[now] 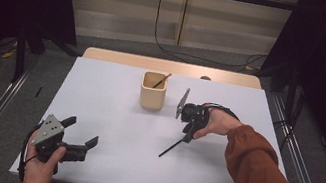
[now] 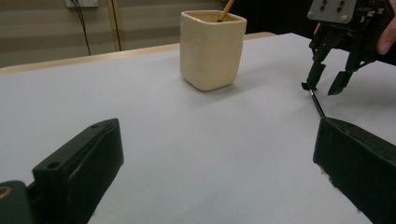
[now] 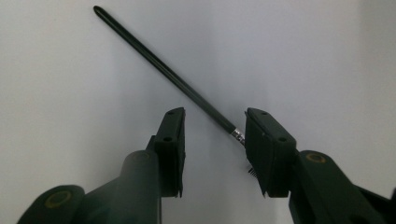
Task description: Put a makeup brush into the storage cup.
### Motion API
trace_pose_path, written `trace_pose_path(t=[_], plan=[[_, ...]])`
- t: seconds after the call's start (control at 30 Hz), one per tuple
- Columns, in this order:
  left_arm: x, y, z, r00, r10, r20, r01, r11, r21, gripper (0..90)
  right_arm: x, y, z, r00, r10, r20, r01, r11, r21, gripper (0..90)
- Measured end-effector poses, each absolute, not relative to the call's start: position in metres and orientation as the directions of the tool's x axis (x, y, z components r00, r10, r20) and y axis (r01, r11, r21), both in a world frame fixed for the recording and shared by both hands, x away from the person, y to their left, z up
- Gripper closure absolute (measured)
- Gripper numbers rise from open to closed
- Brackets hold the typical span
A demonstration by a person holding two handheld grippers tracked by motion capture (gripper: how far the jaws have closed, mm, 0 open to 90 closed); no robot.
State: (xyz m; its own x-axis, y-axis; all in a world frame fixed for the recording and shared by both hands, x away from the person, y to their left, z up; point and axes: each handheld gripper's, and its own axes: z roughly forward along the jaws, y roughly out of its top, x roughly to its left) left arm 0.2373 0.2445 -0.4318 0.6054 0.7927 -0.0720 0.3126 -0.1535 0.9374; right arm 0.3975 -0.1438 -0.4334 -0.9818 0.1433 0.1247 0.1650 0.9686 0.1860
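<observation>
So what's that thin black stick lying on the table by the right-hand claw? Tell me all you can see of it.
It looks like a slim paintbrush: a long, glossy black handle that tapers to a rounded tip, a small silver metal collar and short dark bristles. It lies flat on the white table, slantwise, in front of the cream cup. The right gripper points down over its bristle end, its jaws standing apart either side. The collar sits close against one jaw; I cannot tell if they touch.

The brush point(image 3: 159, 65) had a glossy black handle and metal ferrule. The cup point(image 2: 212, 49) looked matt cream, smooth. The desk point(image 1: 104, 152) surface was matt white, paper-like. Both tools appeared black matt plastic.
</observation>
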Motion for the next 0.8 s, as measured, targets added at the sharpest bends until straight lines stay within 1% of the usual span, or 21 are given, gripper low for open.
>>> trace_pose_path(t=[0.2, 0.5, 0.63, 0.7, 0.77, 0.8], plan=[[0.238, 0.244, -0.432, 0.607, 0.792, -0.070, 0.317, -0.160, 0.935, 1.7, 0.401, -0.145, -0.442, -0.984, 0.135, 0.120, 0.152, 0.977, 0.150, 58.6], [0.238, 0.244, -0.433, 0.609, 0.790, -0.067, 0.316, -0.164, 0.934, 1.7, 0.398, -0.143, -0.444, -0.991, 0.103, 0.087, 0.116, 0.981, 0.155, 58.6], [0.238, 0.245, -0.432, 0.612, 0.788, -0.067, 0.315, -0.165, 0.935, 1.7, 0.398, -0.142, -0.445, -0.991, 0.106, 0.076, 0.117, 0.980, 0.158, 58.5], [0.238, 0.245, -0.432, 0.611, 0.789, -0.067, 0.316, -0.165, 0.934, 1.7, 0.398, -0.141, -0.449, -0.993, 0.091, 0.071, 0.100, 0.986, 0.132, 59.0], [0.238, 0.245, -0.433, 0.612, 0.788, -0.067, 0.315, -0.165, 0.935, 1.7, 0.397, -0.141, -0.449, -0.995, 0.079, 0.065, 0.087, 0.987, 0.132, 61.5], [0.238, 0.245, -0.433, 0.612, 0.788, -0.068, 0.316, -0.165, 0.934, 1.7, 0.396, -0.141, -0.449, -0.994, 0.095, 0.056, 0.102, 0.987, 0.123, 63.8]])
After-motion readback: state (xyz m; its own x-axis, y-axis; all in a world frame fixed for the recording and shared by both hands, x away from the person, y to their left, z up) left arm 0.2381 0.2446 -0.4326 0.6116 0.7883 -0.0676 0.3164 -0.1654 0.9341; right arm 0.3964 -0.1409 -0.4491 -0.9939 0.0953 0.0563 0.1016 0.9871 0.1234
